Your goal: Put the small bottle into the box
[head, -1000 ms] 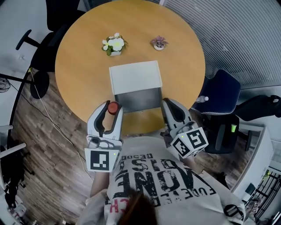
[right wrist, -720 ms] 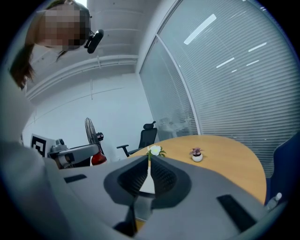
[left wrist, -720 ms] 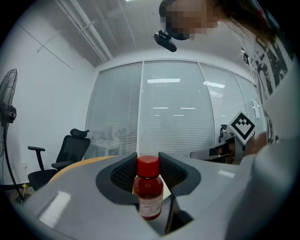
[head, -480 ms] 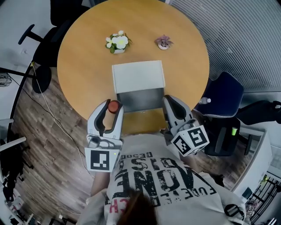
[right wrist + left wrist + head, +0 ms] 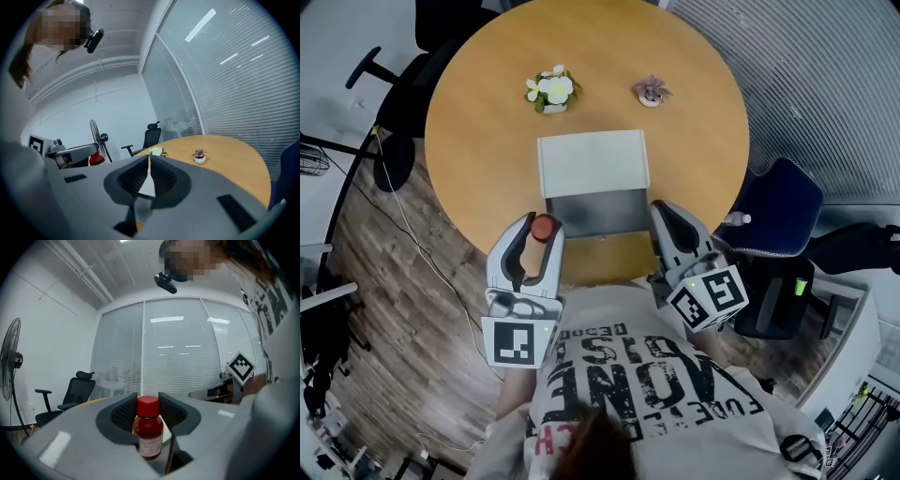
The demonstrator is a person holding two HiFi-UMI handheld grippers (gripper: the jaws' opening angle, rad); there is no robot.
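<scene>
A small bottle [image 5: 543, 228] with a red cap and dark red contents stands upright between the pads of my left gripper [image 5: 540, 231], which is shut on it just left of the box's front. In the left gripper view the bottle [image 5: 148, 432] fills the gap of that gripper [image 5: 148, 404]. The white box [image 5: 591, 161] lies open on the round wooden table [image 5: 478, 122], its lid folded back and its grey inside toward me. My right gripper [image 5: 662, 214] hovers at the box's front right corner, its jaws [image 5: 149, 164] closed together with nothing seen held.
Two small flower pots [image 5: 547, 92] [image 5: 650, 91] stand beyond the box. A blue chair [image 5: 773, 206] sits to the right of the table and a black chair [image 5: 403, 122] to the left. The table's near edge runs just under both grippers.
</scene>
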